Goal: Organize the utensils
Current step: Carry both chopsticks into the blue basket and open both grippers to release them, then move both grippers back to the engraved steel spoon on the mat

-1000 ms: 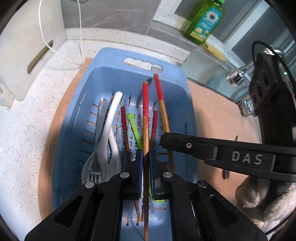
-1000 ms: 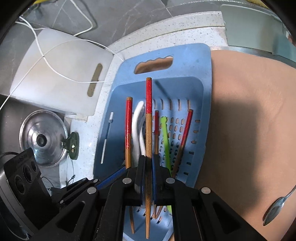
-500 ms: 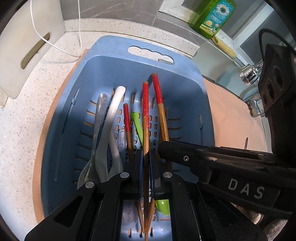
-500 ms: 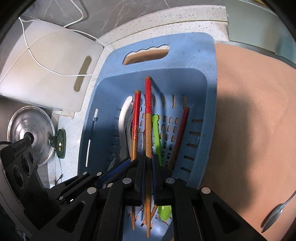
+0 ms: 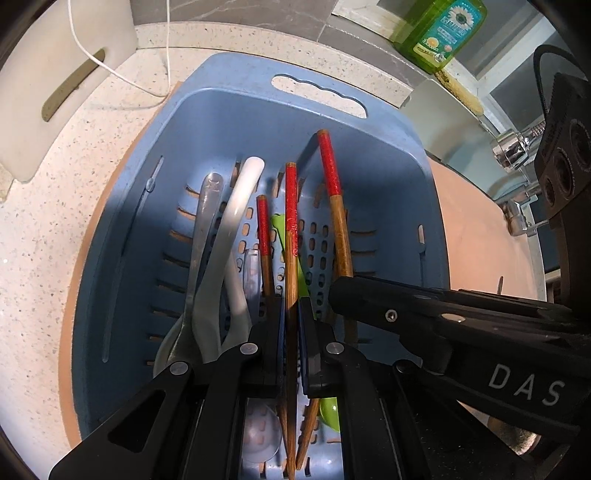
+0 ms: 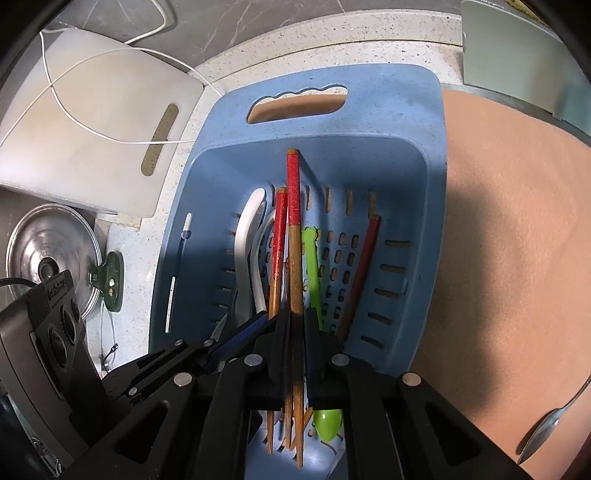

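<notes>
A blue slotted basket holds white spoons, a green spoon, a clear spoon and red-topped wooden chopsticks. My left gripper is shut on one chopstick, which points down into the basket. My right gripper is shut on another chopstick, also inside the basket. In the left wrist view the right gripper reaches in from the right beside its chopstick. In the right wrist view the left gripper shows at lower left. A loose chopstick leans on the right.
The basket rests on a peach mat on a speckled counter. A metal spoon lies on the mat at right. A white cutting board and pot lid sit left; a green soap bottle and faucet are behind.
Both grippers have come lower and nearer the basket, each still shut on its chopstick. The two held chopsticks now reach down among the utensils inside.
</notes>
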The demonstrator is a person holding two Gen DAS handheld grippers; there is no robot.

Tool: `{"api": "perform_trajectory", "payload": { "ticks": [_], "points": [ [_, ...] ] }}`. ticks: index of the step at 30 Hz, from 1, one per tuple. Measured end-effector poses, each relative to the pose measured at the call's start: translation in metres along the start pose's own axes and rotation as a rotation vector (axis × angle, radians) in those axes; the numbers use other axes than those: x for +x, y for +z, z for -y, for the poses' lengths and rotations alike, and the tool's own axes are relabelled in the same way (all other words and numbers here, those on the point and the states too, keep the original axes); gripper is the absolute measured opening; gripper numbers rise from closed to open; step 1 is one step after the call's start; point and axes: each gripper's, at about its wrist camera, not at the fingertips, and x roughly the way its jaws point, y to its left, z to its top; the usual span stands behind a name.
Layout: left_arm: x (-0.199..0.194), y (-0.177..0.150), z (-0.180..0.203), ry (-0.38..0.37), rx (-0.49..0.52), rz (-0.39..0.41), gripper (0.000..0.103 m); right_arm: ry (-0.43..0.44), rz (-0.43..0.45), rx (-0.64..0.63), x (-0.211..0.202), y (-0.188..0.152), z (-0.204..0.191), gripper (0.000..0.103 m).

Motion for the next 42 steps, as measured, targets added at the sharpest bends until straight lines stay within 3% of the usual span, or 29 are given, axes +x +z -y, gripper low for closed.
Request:
{"api": "perform_trajectory", "payload": {
  "ticks": [16,22,28,32,35,39,42],
  "points": [
    [-0.002,-0.004,-0.006,0.008,-0.012,-0.006,0.011,-0.003,0.003,0.011,-0.007,0.002,0.008,0.008],
    [-0.018,-0.009,0.001,0.026,-0.004,0.025,0.011,0.024,0.03,-0.006,-0.023,-0.001,0.008,0.009],
    [-0.058,-0.023,0.032,0.101,0.098,0.108,0.011,0.041,0.111,-0.087,-0.067,-0.014,0.014,0.01],
    [-0.085,-0.034,0.065,0.135,0.189,0.169,0.013,0.052,0.192,-0.136,-0.107,-0.027,0.034,0.026],
    [-0.097,-0.041,0.088,0.139,0.242,0.196,0.013,0.047,0.236,-0.144,-0.13,-0.036,0.052,0.033],
    [-0.102,-0.047,0.119,0.133,0.308,0.211,0.013,0.031,0.288,-0.13,-0.158,-0.045,0.083,0.033],
    [-0.097,-0.049,0.14,0.107,0.341,0.2,0.019,-0.003,0.341,-0.139,-0.176,-0.053,0.104,0.033]
  ]
}}
